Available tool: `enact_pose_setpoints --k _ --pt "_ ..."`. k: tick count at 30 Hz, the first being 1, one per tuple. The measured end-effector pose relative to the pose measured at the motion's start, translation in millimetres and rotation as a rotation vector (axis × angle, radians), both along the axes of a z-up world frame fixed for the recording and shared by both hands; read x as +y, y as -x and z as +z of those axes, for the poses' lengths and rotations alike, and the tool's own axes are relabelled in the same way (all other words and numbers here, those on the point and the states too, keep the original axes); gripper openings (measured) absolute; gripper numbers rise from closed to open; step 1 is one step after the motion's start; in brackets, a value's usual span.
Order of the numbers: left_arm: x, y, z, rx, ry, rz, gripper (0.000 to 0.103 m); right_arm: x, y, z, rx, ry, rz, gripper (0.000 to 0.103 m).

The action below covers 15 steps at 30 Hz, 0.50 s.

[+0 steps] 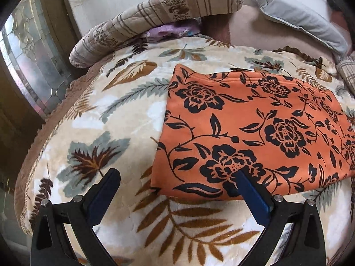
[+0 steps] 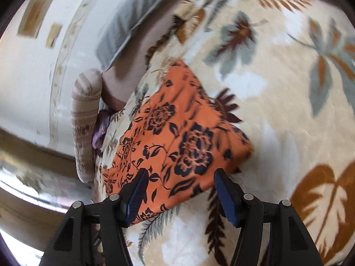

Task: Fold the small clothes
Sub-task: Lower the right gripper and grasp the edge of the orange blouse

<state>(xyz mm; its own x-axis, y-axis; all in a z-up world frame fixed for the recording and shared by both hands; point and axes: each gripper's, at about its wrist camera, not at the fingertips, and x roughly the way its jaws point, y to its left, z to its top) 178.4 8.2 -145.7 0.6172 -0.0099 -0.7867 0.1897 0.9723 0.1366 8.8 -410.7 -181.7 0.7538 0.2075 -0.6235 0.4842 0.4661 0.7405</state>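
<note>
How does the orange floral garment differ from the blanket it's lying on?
The orange garment carries black flowers; the blanket is cream with brown and grey-blue leaves. The garment looks thin and smooth, the blanket plush. The garment covers only a small part of the blanket. Both have plant prints.

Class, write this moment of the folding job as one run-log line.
orange cloth: flat on blanket | left gripper: open, near corner | right gripper: open over edge | nothing held
</note>
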Motion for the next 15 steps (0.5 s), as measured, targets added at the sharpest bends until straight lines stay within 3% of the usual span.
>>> enact_pose_setpoints --k 5,15 --pt "0.1 -10.2 -8.7 -0.013 -0.053 -0.013 0.103 0.8 -10.0 -24.8 0.099 -0.057 -0.009 0.065" --pt "3.7 -25.1 -13.4 -0.015 -0.027 0.009 0.103 -18.3 -28.7 -34.6 0.046 -0.071 -0.072 0.065"
